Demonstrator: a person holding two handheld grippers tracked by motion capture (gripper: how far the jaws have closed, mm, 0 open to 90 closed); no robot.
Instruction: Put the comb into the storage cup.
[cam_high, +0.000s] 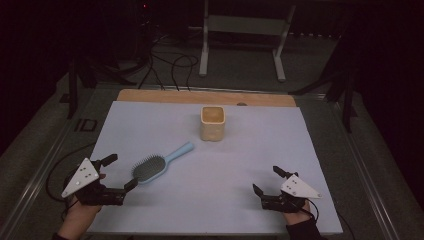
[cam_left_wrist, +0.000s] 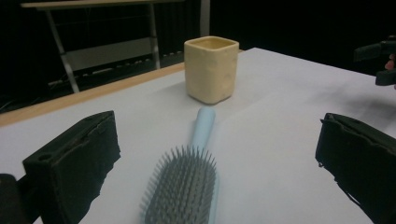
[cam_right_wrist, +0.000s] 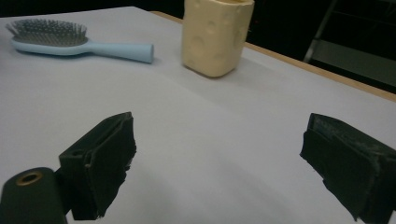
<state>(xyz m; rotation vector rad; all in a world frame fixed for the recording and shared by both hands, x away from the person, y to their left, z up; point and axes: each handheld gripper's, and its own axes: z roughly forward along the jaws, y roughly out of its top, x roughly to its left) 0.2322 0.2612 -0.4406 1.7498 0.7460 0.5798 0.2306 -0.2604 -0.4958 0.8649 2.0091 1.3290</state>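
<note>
Lying flat on the white-covered counter (cam_high: 210, 200), bristles up, is a light blue hairbrush (cam_high: 159, 164). Its bristled head points toward the person's near left corner, and its handle runs away toward the cream square cup (cam_high: 213, 123), stopping short of it with a clear gap between.

The left hand-held gripper (cam_high: 119, 172) sits near the front left of the counter. Its jaws stand wide apart with nothing between the pads. One jaw tip is just beside the brush head; whether it touches cannot be told from above. In the left gripper view the brush head (cam_left_wrist: 184, 189) lies between the two open jaws, clear of both pads, with the handle leading straight on to the cup (cam_left_wrist: 211, 69).

The right hand-held gripper (cam_high: 267, 180) rests near the front right, well apart from the brush and the cup. Its jaws are likewise spread wide and hold nothing. The right gripper view shows bare counter between its pads, with the brush (cam_right_wrist: 70, 39) and the cup (cam_right_wrist: 215, 35) farther off.

The cup stands upright near the far middle of the counter.
</note>
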